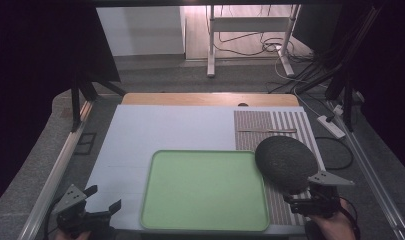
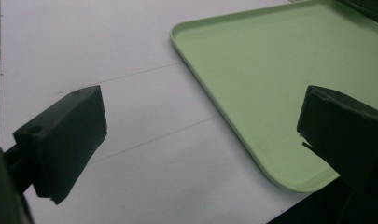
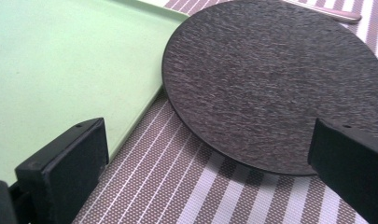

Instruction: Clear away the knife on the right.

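A light green tray (image 1: 205,191) lies empty at the front middle of the table; its near corner appears in the left gripper view (image 2: 289,93) and its right rim in the right gripper view (image 3: 60,70). A dark round slate plate (image 1: 286,162) rests on a striped placemat (image 1: 282,131), overlapping the tray's right edge (image 3: 270,79). My left gripper (image 1: 102,199) stands open at the front left, over the white sheet, with nothing between its jaws (image 2: 196,149). At the front right, just short of the plate, my right gripper (image 1: 310,197) is open and empty (image 3: 210,163).
A table knife (image 1: 266,130) lies across the far part of the placemat. A white sheet (image 1: 165,130) covers the table's left and middle. Beyond the table stand a white frame's legs (image 1: 211,45), floor cables and a power strip (image 1: 331,126).
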`<state>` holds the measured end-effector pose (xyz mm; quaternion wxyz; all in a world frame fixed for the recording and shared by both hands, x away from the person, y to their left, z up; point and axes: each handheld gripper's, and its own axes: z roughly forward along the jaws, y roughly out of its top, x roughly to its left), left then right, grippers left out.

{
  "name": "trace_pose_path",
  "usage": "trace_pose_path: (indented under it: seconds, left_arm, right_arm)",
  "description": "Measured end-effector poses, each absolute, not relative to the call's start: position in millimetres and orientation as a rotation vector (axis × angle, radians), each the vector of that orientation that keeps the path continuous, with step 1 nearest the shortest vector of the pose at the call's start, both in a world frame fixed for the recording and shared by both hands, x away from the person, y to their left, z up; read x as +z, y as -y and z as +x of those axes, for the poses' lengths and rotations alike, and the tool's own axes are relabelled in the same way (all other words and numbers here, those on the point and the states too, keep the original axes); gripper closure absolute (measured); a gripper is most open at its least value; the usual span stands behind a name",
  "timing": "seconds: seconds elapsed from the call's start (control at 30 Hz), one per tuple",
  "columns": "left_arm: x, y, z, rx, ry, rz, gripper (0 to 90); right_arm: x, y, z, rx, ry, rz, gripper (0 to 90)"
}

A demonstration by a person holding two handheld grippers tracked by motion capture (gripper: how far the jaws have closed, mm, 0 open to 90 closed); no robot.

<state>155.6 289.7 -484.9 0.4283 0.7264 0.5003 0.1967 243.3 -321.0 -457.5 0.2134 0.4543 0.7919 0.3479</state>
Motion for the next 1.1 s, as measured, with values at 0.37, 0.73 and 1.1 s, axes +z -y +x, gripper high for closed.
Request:
trace_pose_path:
  seconds: [0.37,0.73,1.1]
  left_arm:
    - [-485,-291,156,0.483,-1.256,1.809,2.9]
    - [-485,-290,156,0.485,-1.258,1.818,3.2]
    - [-485,-289,157,0.486,-1.261,1.825,3.3]
  right_arm:
    - [-458,318,244,0.958,-2.244,1.231,0.0]
    - [-459,318,246,0.948,-2.261,1.235,0.0]
    - [-459,312,245,0.916,-2.303,1.181,0.0]
